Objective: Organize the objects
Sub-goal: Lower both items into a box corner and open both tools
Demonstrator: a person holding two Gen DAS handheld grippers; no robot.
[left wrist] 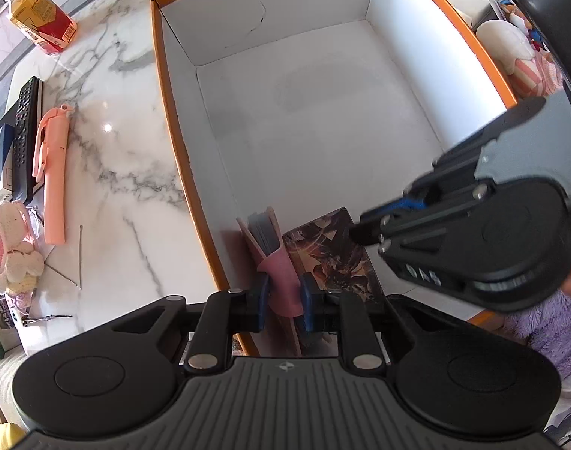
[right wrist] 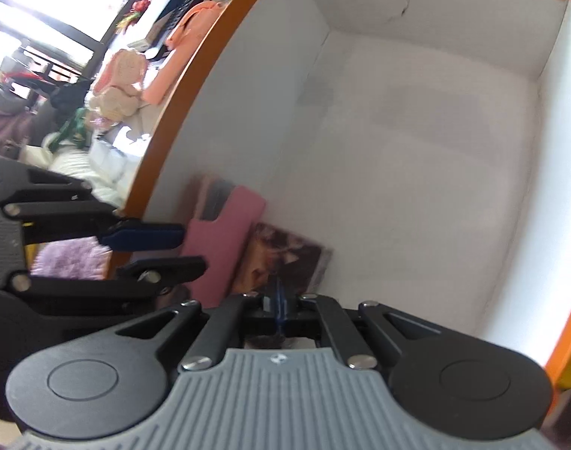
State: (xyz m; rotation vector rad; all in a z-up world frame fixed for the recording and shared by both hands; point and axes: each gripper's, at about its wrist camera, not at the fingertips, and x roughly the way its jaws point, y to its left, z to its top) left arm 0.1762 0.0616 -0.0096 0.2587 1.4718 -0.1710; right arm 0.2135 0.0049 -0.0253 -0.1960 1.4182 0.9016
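The marble worktop (left wrist: 109, 127) carries a big box (left wrist: 165, 86), orange outside and white inside, whose floor is bare over most of its area. Outside the box to the left, well apart from its wall, lie a slim peach-coloured case (left wrist: 53, 172), a black remote control (left wrist: 24, 127) beside it, a crocheted bunny (left wrist: 8, 240) nearer the camera, and a yellow-and-red carton (left wrist: 41, 15) at the far end. Past the box's right wall sits a plush toy in cream and pink (left wrist: 510, 52).

Inside the box, in the near corner against the left wall, a pink sleeve holding a stack of cards (left wrist: 274, 258) stands upright (the grey card edges show at its open top). Just beside it, touching or nearly so, stands a booklet with a dark illustrated cover (left wrist: 330, 255).

The left tongs (left wrist: 283, 302) point down into that corner, their blue pads clamped on the pink sleeve from either side. The right tongs (right wrist: 279, 302) hover over the booklet with their fingers pressed together and nothing between them; in the left wrist view their tips sit just above the booklet's upper edge.
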